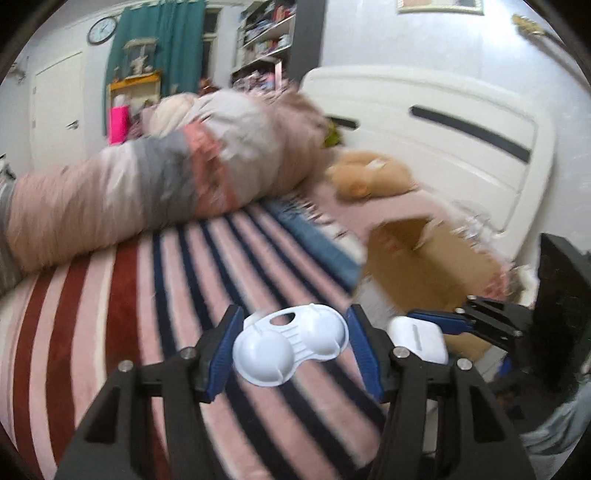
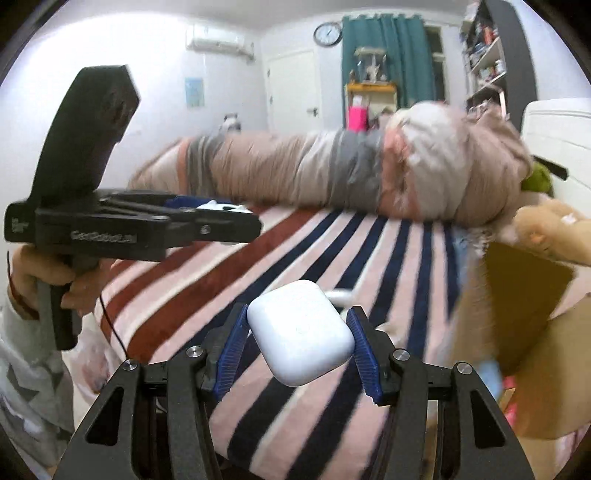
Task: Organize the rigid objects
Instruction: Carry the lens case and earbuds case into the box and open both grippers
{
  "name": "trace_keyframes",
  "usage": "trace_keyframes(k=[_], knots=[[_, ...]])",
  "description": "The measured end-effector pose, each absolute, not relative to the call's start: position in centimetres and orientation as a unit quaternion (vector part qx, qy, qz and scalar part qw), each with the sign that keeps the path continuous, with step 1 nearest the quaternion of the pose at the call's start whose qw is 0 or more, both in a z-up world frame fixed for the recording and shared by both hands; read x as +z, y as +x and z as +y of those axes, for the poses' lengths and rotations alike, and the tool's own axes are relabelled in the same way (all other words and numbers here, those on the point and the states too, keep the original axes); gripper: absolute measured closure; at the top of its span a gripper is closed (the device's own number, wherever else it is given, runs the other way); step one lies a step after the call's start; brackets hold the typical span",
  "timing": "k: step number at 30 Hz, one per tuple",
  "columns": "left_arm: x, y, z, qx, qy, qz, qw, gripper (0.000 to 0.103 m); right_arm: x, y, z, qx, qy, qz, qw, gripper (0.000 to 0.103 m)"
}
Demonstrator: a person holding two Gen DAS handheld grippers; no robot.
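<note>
1. The left gripper (image 1: 291, 350) stands partly open, its 2 blue pads pressed against the sides of a white plastic piece with 2 round domes (image 1: 291, 345), which is clear of the bed and held between them.
2. The right gripper (image 2: 299, 345) is likewise partly open and clamped on a white earbud case (image 2: 301, 332), gripped at its 2 sides and lifted off the bedding.
3. In the left wrist view, the earbud case (image 1: 417, 338) and the right tongs' blue pad show just to the right of the left tongs; in the right wrist view, the left tongs (image 2: 221, 218) sit up and to the left, borne by a hand (image 2: 44, 273) on their black handle.
4. Beneath both pairs of tongs lies a striped blanket (image 1: 147, 295) in pink, red and navy.
5. Ahead and to the right of them stands an open cardboard box (image 1: 424, 266), its edges blurred.
6. Beyond the box lies a tan plush toy (image 1: 369, 175).
7. Across the bed, ahead of the tongs, lies a long rolled quilt (image 2: 314, 173) in beige and grey.
8. Farthest off are a teal curtain (image 2: 388, 44) and a wall clock (image 2: 328, 33).
</note>
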State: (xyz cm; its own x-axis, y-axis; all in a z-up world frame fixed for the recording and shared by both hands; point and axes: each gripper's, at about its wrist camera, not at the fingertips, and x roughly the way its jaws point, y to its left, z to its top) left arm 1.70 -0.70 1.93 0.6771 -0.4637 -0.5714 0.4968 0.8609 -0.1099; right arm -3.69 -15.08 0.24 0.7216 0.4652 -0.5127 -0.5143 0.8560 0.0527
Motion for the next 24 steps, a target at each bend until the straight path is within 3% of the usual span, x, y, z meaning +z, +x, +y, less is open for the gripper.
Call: trace_keyframes(k=[6,13,24], knots=[[4.4,2.3,-9.1,-0.354,0.044,0.29,0.888,0.049,1.5,-4.2,-21.9,0.178,-0.03,0.267,0.947,0.052],[1.6,5.4,-18.8,-0.376,0.093,0.347,0.854,0.049,-1.5,-2.6,-28.7,0.111,-0.019,0.318,0.942,0.052],[-1.9,6.1,-21.8,-0.361,0.163,0.373,0.839,0.045,-4.4,-1.1,-30.0,0.149,-0.033,0.352,0.924,0.052]])
